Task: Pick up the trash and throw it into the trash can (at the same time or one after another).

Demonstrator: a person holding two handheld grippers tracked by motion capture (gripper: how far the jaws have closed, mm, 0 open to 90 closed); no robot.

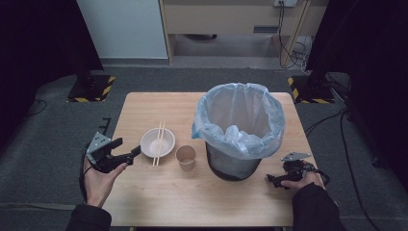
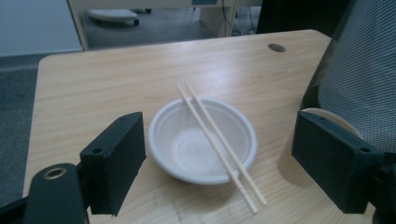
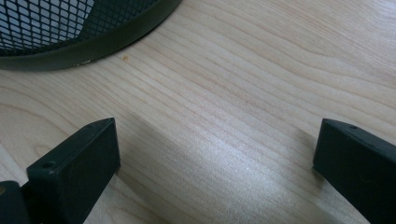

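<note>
Chopsticks (image 1: 159, 143) lie as a pair across a white bowl (image 1: 157, 142) on the wooden table (image 1: 144, 192), tips past the bowl's far rim, near ends overhanging the near rim onto the wood. In the left gripper view the chopsticks (image 2: 219, 144) run diagonally over the bowl (image 2: 202, 140), side by side and almost touching each other. Bowl is upright, nothing else inside.

Left gripper (image 1: 126, 150) sits at the table's left edge, just beside the bowl, pointing at it. Its jaws stand wide apart with nothing between them; in its own view the left gripper (image 2: 215, 163) frames bowl and chopsticks between the two black jaws, not touching either. Left hand (image 1: 98, 180) holds it from below.

Paper cup (image 1: 185, 158), brown, upright, stands just right of the bowl, between bowl and bin. In the left gripper view the cup (image 2: 292, 163) is partly hidden behind the right-side jaw.

Mesh trash bin (image 1: 235, 166) with a pale blue bag liner (image 1: 240, 118) stands right of centre; crumpled bag material sits inside.

Right gripper (image 1: 273, 180) rests low near the table's right front, just beside the bin's base, held by the right hand (image 1: 303, 179). In its own view the right gripper (image 3: 215, 163) has jaws spread wide over bare wood, gripping nothing, with the bin's rim (image 3: 93, 42) at top left.
</note>
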